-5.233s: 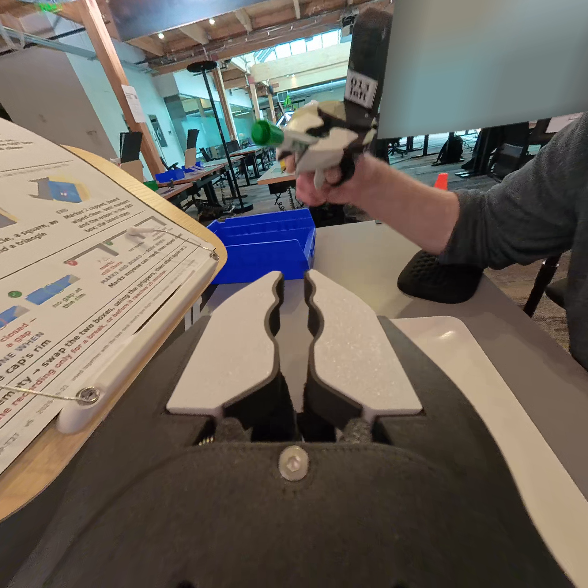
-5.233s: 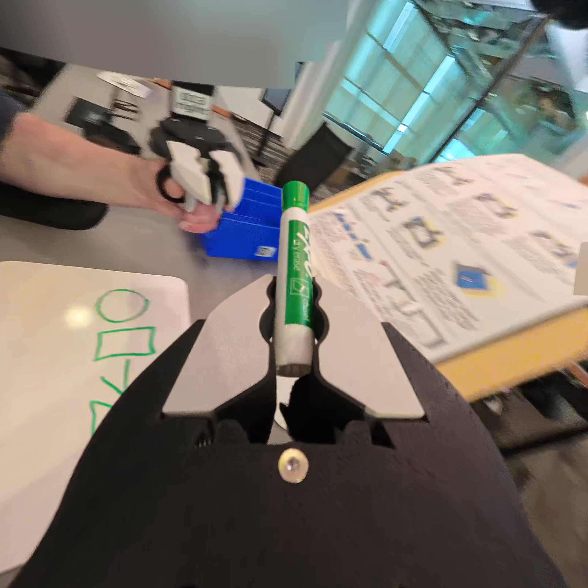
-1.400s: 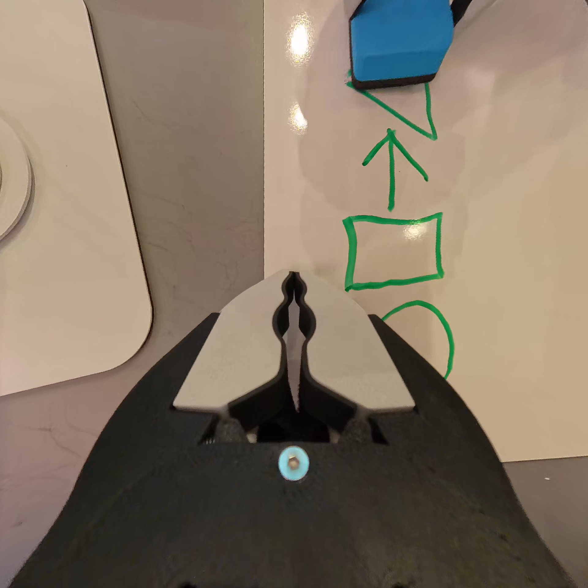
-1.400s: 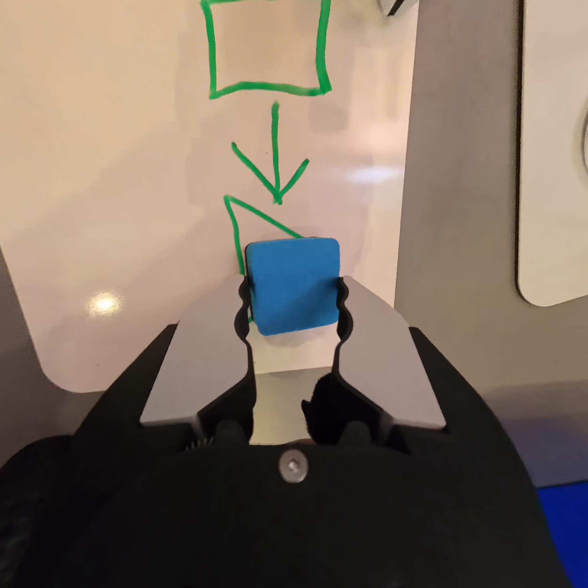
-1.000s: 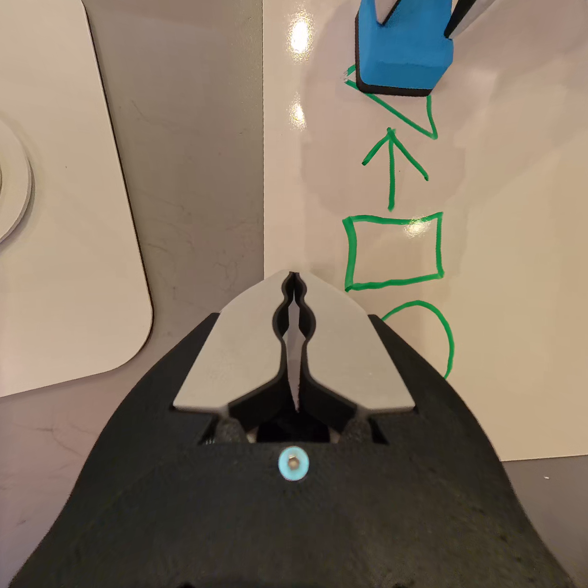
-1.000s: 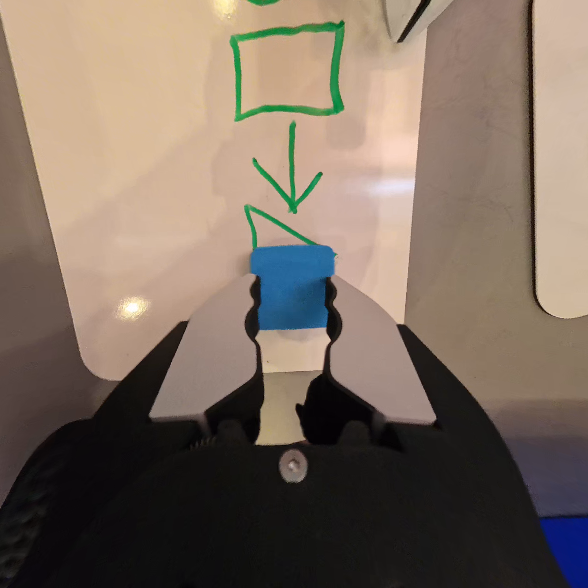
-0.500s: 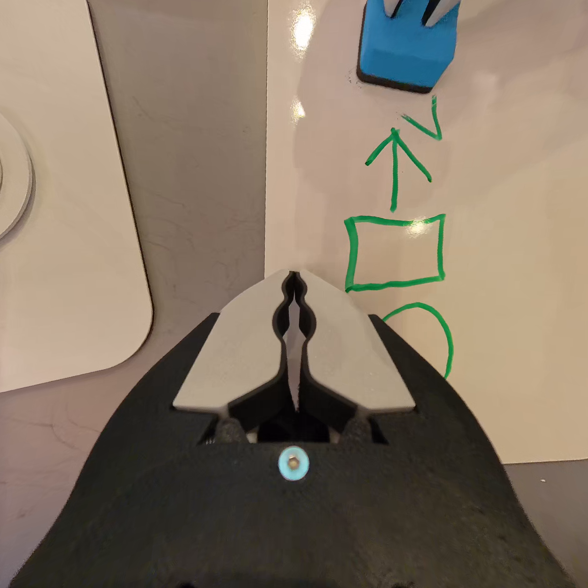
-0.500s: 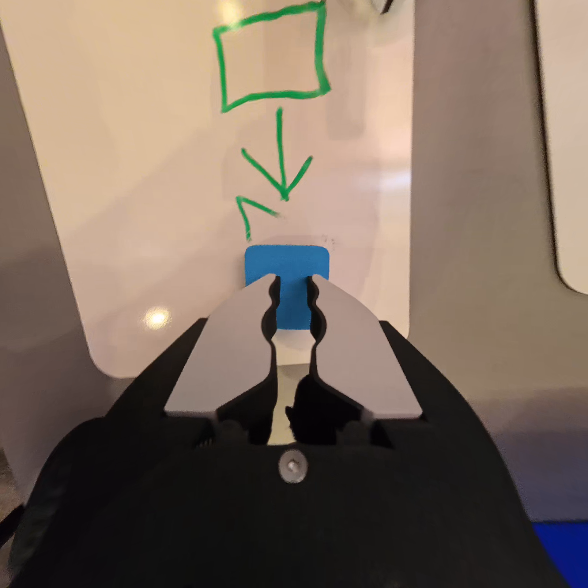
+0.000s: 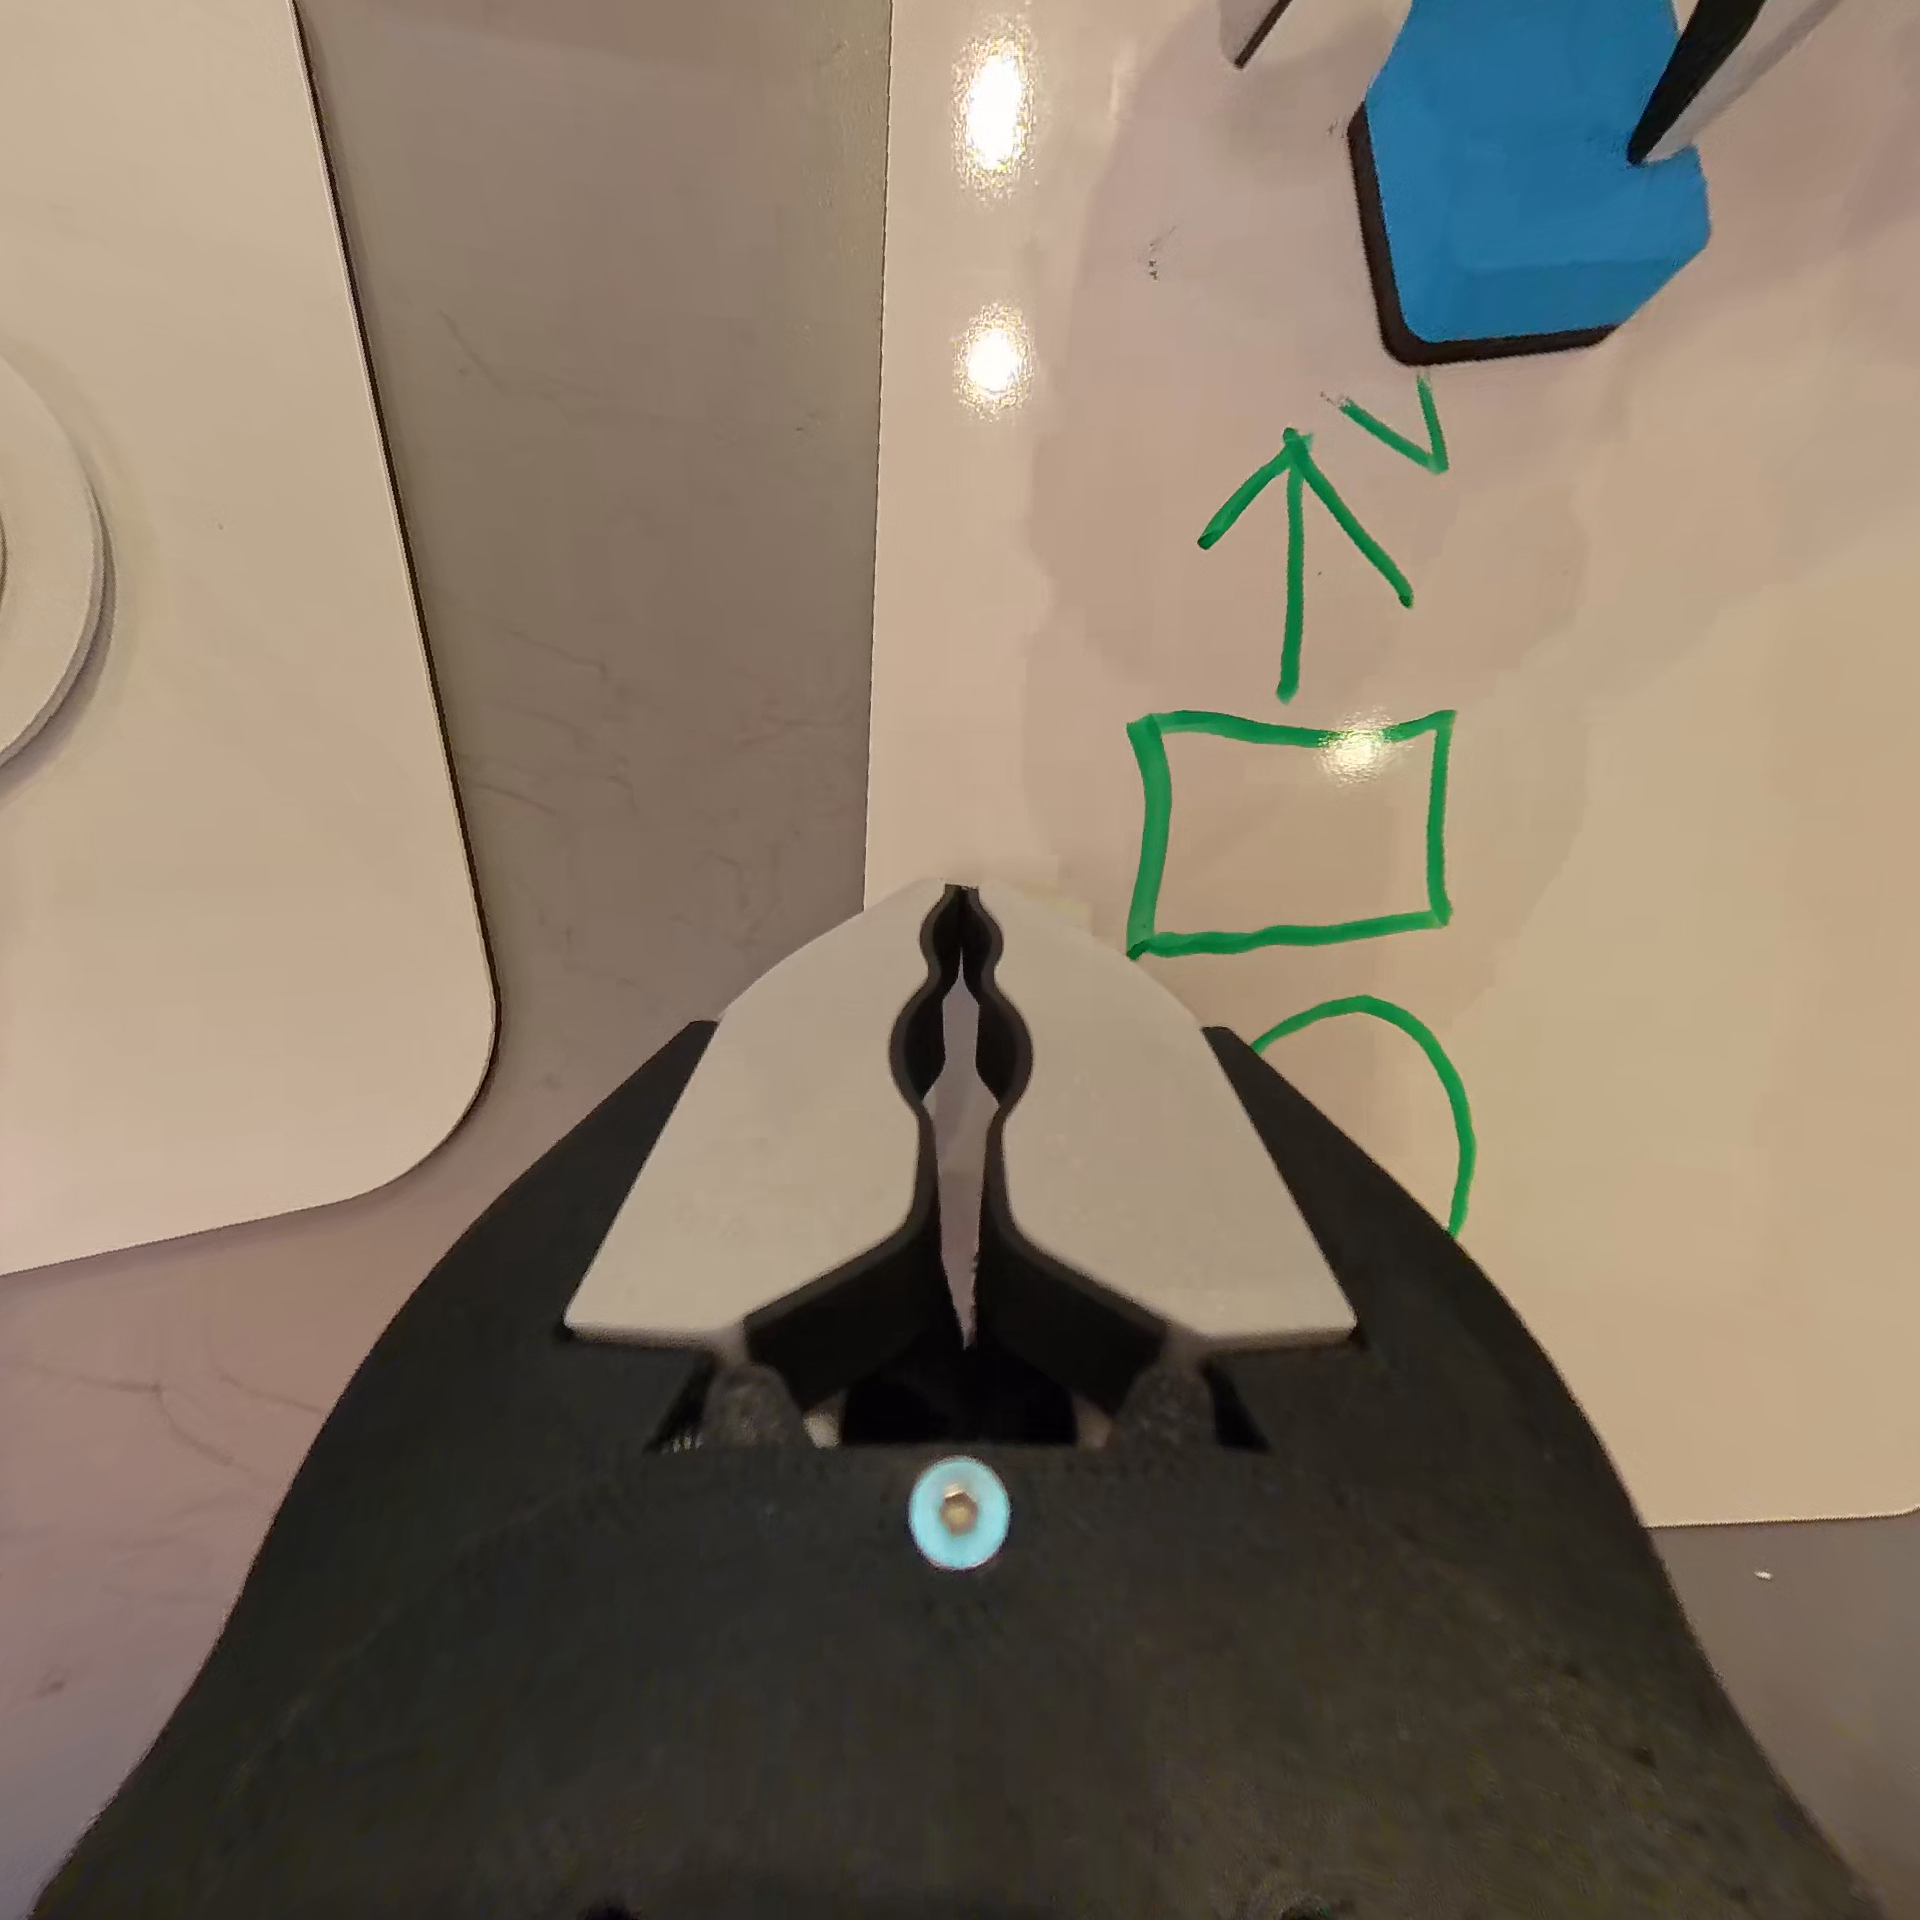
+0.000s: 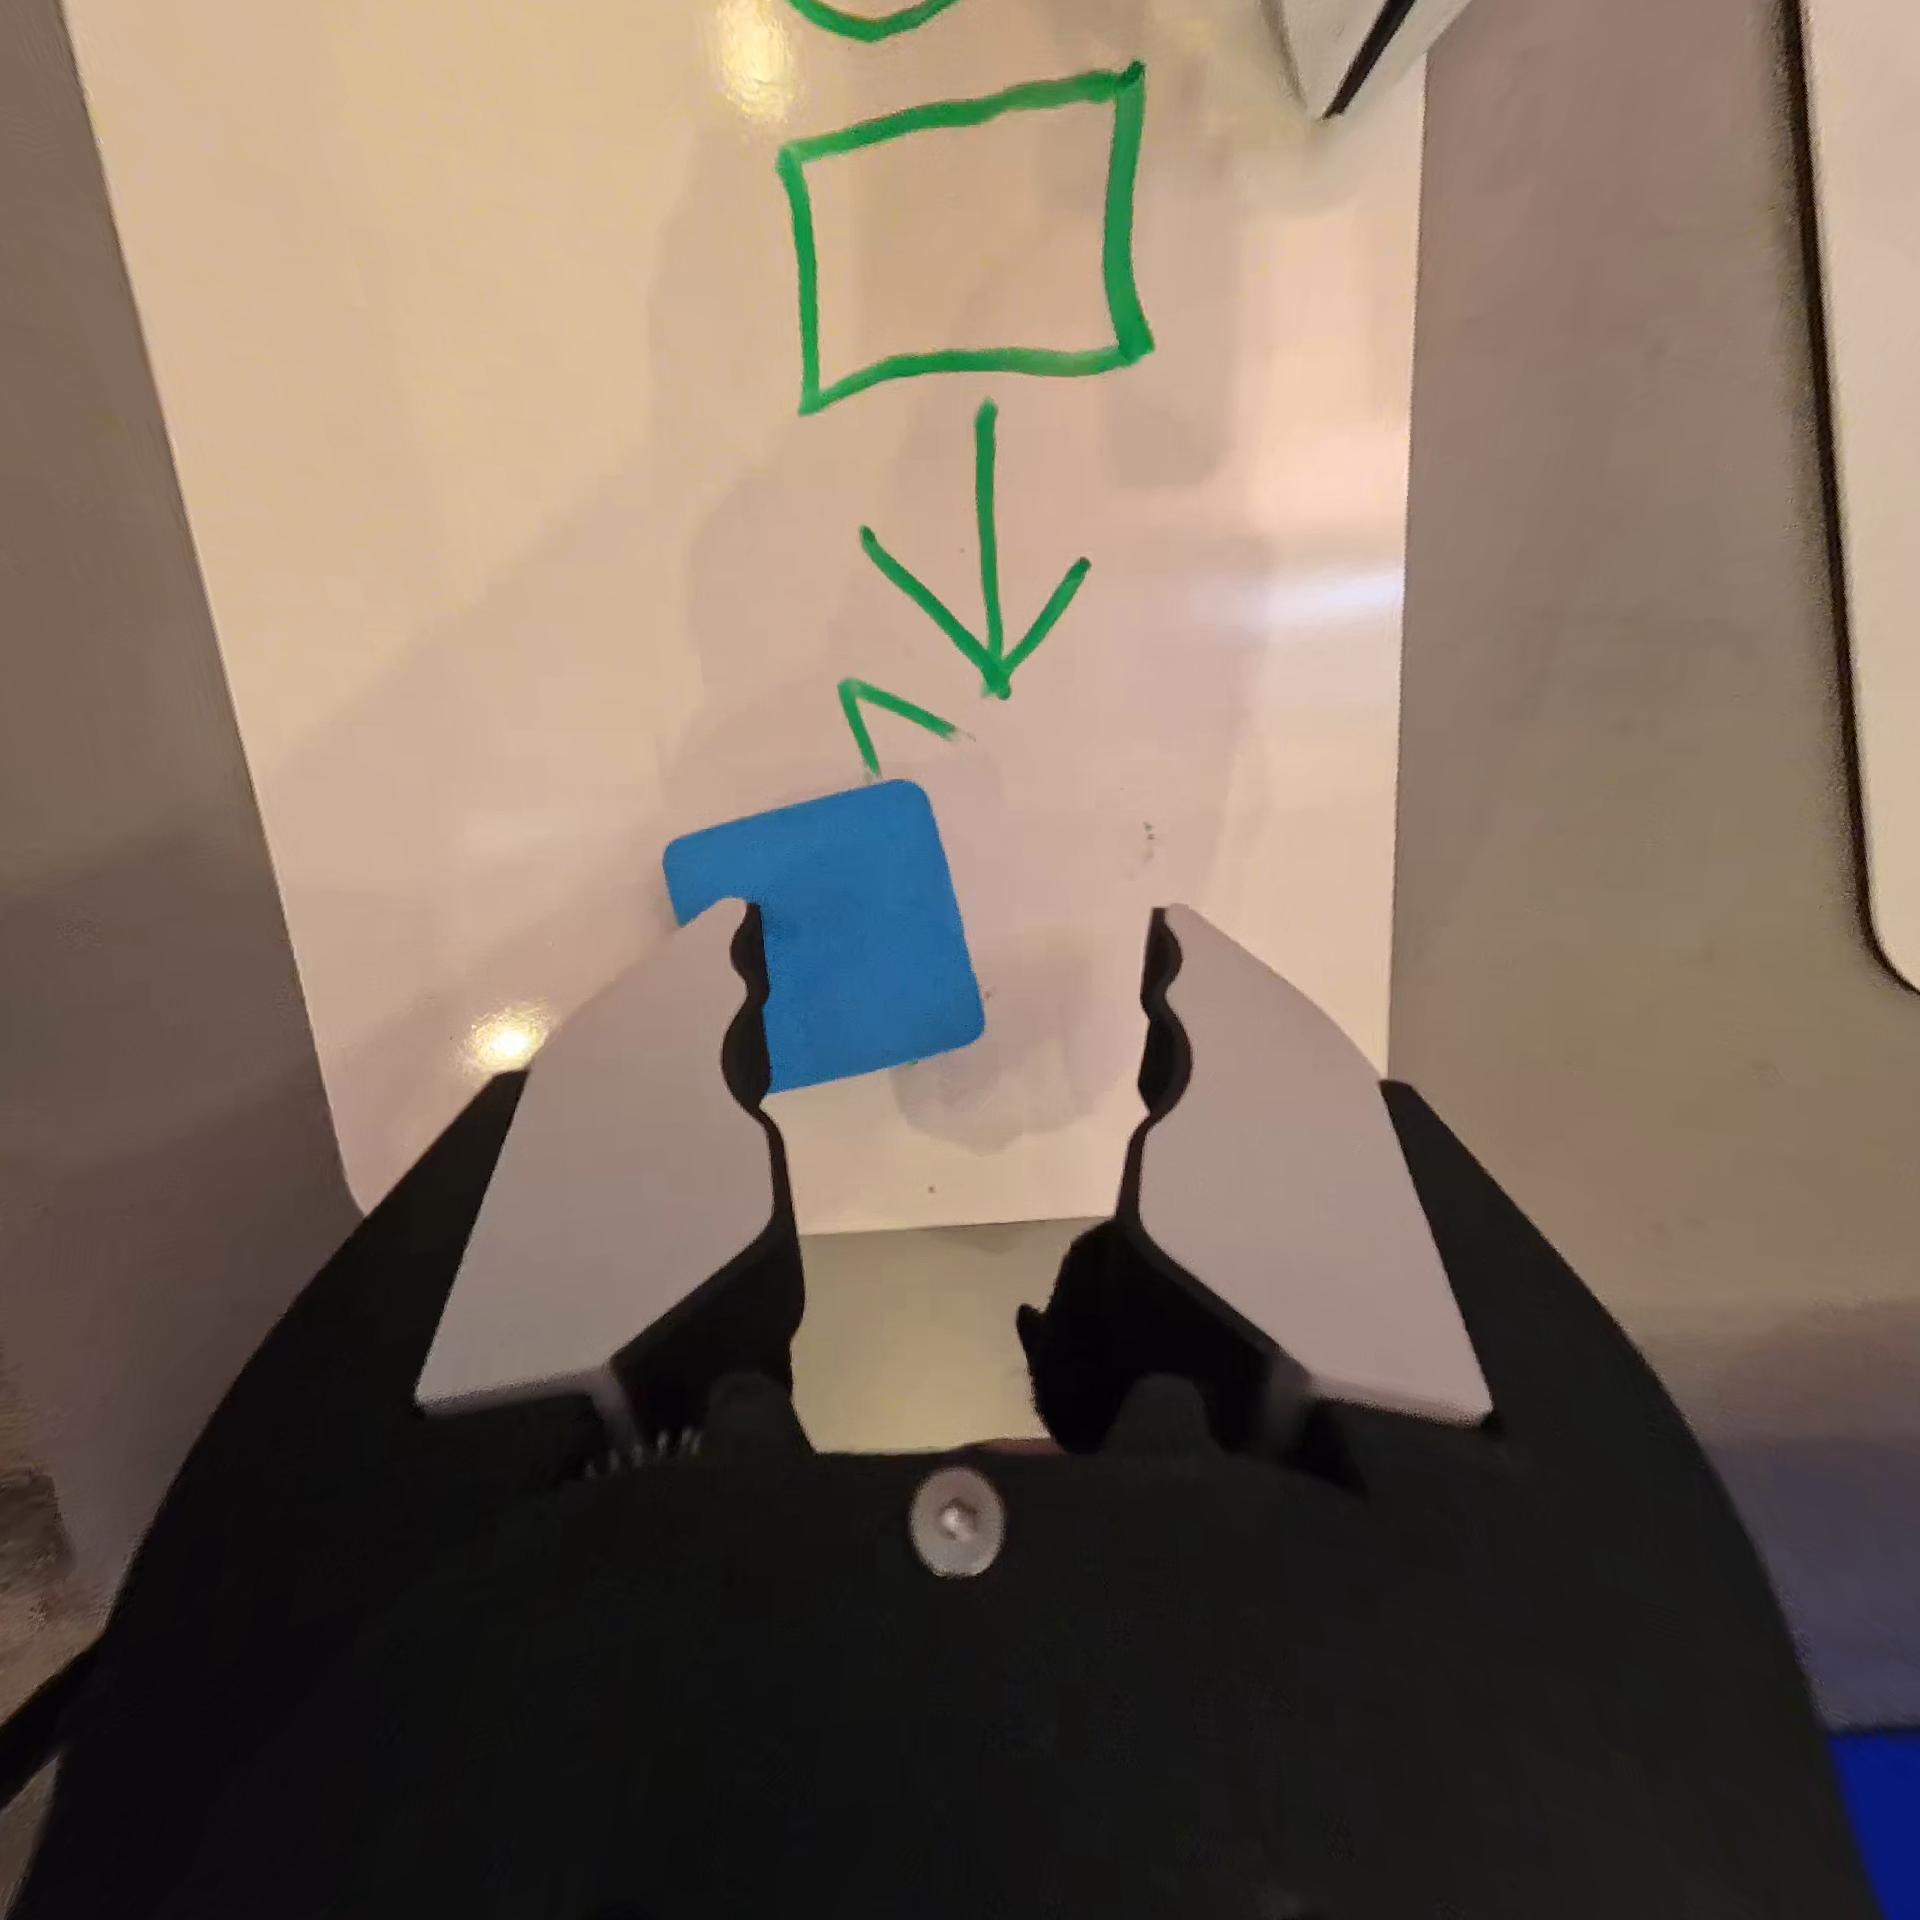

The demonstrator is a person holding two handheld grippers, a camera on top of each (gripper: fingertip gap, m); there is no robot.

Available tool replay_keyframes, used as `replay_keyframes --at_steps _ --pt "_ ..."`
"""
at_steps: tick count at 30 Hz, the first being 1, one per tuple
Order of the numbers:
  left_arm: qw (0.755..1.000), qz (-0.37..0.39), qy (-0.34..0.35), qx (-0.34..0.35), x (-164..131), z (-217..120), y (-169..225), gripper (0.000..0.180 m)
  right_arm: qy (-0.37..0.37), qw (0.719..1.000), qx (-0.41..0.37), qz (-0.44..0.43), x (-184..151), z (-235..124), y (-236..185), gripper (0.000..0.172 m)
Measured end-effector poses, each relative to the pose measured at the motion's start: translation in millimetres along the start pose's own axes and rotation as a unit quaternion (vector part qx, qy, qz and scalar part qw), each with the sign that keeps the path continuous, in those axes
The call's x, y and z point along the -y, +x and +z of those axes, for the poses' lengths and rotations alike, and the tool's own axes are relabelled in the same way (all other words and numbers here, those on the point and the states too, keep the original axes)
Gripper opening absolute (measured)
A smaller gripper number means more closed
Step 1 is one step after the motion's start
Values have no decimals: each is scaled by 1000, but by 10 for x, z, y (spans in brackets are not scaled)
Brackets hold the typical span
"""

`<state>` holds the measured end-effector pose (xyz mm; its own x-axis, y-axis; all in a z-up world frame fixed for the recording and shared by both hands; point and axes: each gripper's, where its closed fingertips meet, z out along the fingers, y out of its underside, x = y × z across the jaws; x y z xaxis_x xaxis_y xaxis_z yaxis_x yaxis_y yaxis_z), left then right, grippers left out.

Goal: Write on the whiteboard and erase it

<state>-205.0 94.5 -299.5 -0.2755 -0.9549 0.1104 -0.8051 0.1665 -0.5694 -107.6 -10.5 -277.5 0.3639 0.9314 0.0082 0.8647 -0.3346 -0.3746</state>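
The right gripper [image 10: 951, 914] has its fingers wide apart. The blue eraser [image 10: 842, 935] lies flat on the whiteboard [image 10: 468, 520] between them, turned a little askew. Its left edge meets or slips under the left finger [image 10: 644, 1091], which covers one corner; a clear stretch of bare board separates it from the right finger [image 10: 1278, 1122], so nothing is clamped. Just past the eraser's far edge a short green angle [image 10: 894, 717] is all that shows of a partly wiped shape. Beyond it come a green arrow [image 10: 987, 561] and a green rectangle [image 10: 966, 239], then the bottom of a green circle [image 10: 873, 16], cut off by the top of the picture.

The left gripper [image 9: 956, 894] has its fingers together at the tips, with nothing between them. Whether those tips rest on the board near its edge cannot be told. Its black body hides the left part of the circle. In the left wrist view the eraser sits at the top right, cut off by the frame, with its black underside visible. To the left, across a strip of grey table [image 9: 644, 520], lies a second white board [image 9: 208, 727], only partly in view.
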Motion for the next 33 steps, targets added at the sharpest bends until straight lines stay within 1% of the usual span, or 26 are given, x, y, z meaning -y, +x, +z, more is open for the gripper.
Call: replay_keyframes --at_steps 2,3,6,7,8,9,10,11,13,16,17,19,21,23,24,26,27,28,30,31,32,33 --pt "1000 2 -2 2 1 1 -1 1 -5 1000 -7 -15 -18 -28 -14 70" --pt "1000 2 -3 3 1 1 0 1 -2 1000 4 -19 -13 -45 -59 68" --pt "1000 1 -2 1 1 0 0 1 2 998 26 -52 13 -76 -195 70" --pt "1000 1 -2 0 2 1 -1 1 -1 998 35 -59 11 -57 -240 69" --pt "1000 1 -1 0 2 1 -1 1 -25 997 26 -66 -52 -14 -221 69" --pt "1000 1 -1 0 3 1 -1 1 -44 996 20 -74 -114 32 -194 65" --pt "1000 1 0 0 3 1 -1 1 -40 996 22 -77 -113 65 -188 54" --pt "1000 1 0 0 3 1 -1 1 -24 997 24 -70 -69 75 -184 52" --pt "1000 1 0 1 3 2 0 1 -26 998 -4 -64 -77 67 -55 52" --pt "1000 1 0 1 2 2 0 1 -7 999 -29 -18 -18 93 183 51" --pt "1000 0 0 0 2 3 -1 1 5 1000 -17 -7 51 128 179 51" --pt "1000 -1 2 1 1 2 1 1 15 999 2 -34 162 175 14 51" --pt "1000 -2 5 0 1 2 2 1 -14 999 11 -47 35 124 -101 51" --pt "1000 -4 6 -3 4 3 1 1 -19 1000 -2 -10 -120 63 67 51" --pt "1000 -5 6 -3 6 4 0 1 -18 1000 -12 10 -128 60 177 51" --pt "1000 -5 6 -1 6 5 0 1 -9 1000 -14 -3 34 125 192 51" --pt "1000 -7 7 -1 6 6 0 1 2 1000 0 -17 147 170 87 51" --pt "1000 -8 9 -1 6 6 0 1 1 999 10 -34 180 184 -18 51" --pt "1000 -10 11 -1 6 5 0 1 -29 999 17 -37 -23 102 -53 51" --pt "1000 -10 12 -1 7 6 1 1 -37 999 6 -15 -135 58 64 51" --pt "1000 -12 12 -3 7 6 0 1 -39 999 -6 9 -165 46 189 51" --pt "1000 -13 13 -4 12 8 0 1 -35 999 -11 10 -102 72 243 51"
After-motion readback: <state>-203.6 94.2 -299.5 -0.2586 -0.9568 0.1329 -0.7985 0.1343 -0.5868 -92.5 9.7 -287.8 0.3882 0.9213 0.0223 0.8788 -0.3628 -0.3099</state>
